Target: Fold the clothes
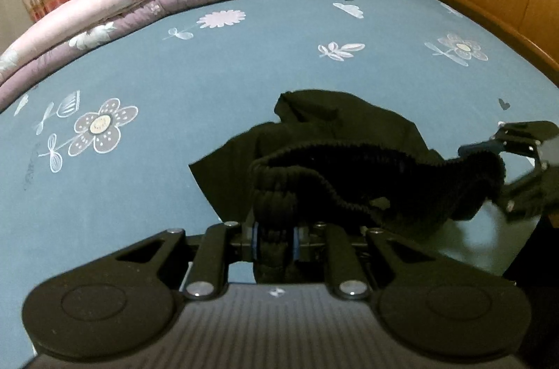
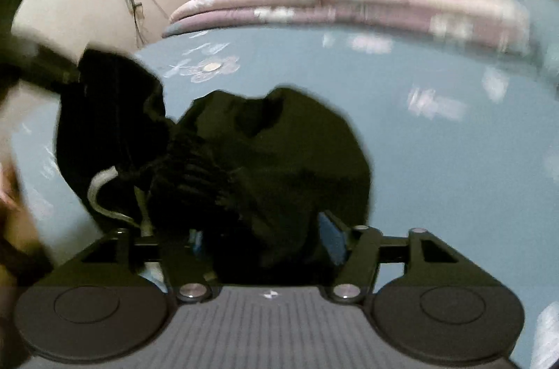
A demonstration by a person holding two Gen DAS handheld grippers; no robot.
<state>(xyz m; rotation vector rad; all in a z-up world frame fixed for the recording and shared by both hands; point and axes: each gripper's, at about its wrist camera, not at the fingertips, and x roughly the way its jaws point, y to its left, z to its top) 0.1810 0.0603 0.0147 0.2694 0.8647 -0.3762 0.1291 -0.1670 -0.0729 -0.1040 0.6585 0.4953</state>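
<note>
The limp, light black garment (image 1: 349, 138) sags from the left gripper (image 1: 276, 243), clamped on its ribbed waistband, while the right gripper (image 2: 265, 239) stands apparently open around cloth, so firm hem corners suit.

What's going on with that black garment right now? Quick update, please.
Left gripper shut on black garment's ribbed band. Right gripper jaws apart, cloth between. Garment bunched on bed; nothing in the way.

From my left wrist view: left gripper (image 1: 276, 245) clamped on the ribbed waistband of a crumpled black fabric garment (image 1: 335, 156) — lying on the blue flower-printed bedsheet (image 1: 244, 75) — with the right gripper (image 1: 489, 166) at its far end.
</note>
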